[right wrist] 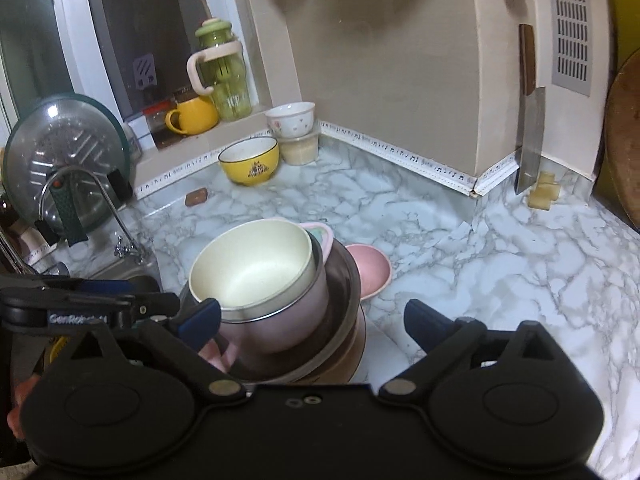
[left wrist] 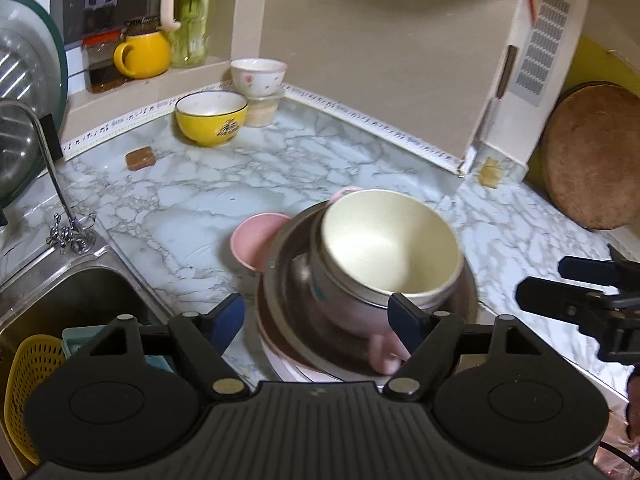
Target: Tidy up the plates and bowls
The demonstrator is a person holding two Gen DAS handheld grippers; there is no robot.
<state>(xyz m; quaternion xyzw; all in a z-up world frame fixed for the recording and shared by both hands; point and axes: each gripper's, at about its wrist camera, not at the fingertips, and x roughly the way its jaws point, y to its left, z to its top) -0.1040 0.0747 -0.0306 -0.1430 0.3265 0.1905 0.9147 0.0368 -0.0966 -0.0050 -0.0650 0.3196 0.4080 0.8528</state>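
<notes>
A pink bowl with a cream inside sits tilted in a steel bowl, which rests on a stack of plates on the marble counter. A small pink bowl lies beside the stack. A yellow bowl and a white flowered bowl stand at the back. My left gripper is open just above the stack's near edge, its right finger at the pink bowl's rim. My right gripper is open beside the stack.
A steel sink with a tap is at the left, holding a yellow strainer. A cleaver hangs at the right wall by a round wooden board. A yellow mug, jars and a pot lid stand at the back left.
</notes>
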